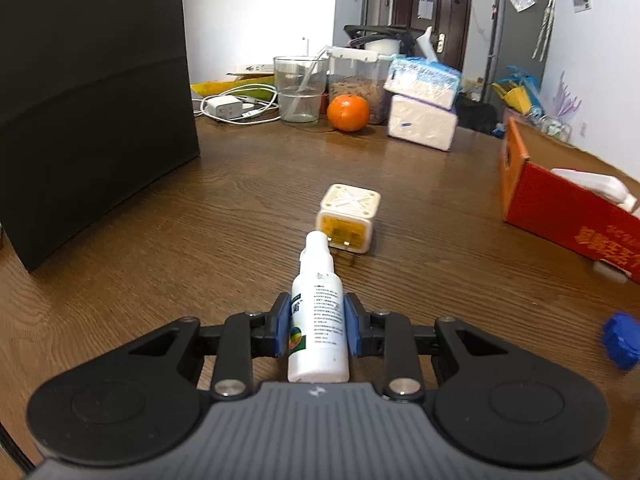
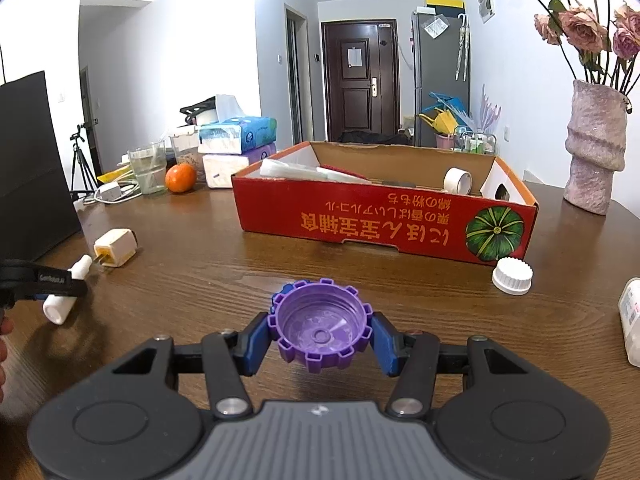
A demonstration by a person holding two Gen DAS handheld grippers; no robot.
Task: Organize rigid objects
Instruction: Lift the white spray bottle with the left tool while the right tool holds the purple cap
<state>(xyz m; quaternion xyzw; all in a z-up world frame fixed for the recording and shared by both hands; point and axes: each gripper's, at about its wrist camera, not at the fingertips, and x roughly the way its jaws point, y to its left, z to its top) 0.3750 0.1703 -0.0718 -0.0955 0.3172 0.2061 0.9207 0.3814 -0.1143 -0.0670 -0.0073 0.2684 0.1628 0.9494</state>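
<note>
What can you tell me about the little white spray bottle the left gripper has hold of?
The spray bottle is a small white plastic cylinder with a narrower white cap at its far end, a label of dense small print and a multicoloured round mark. It lies along the line the left gripper points, blue pads pressed on its sides. Its cap points toward the cream plug adapter on the wooden table; whether the bottle rests on the table cannot be told.

Bright even indoor light; soft shadows; fisheye bending, dark corners; slight blur.
</note>
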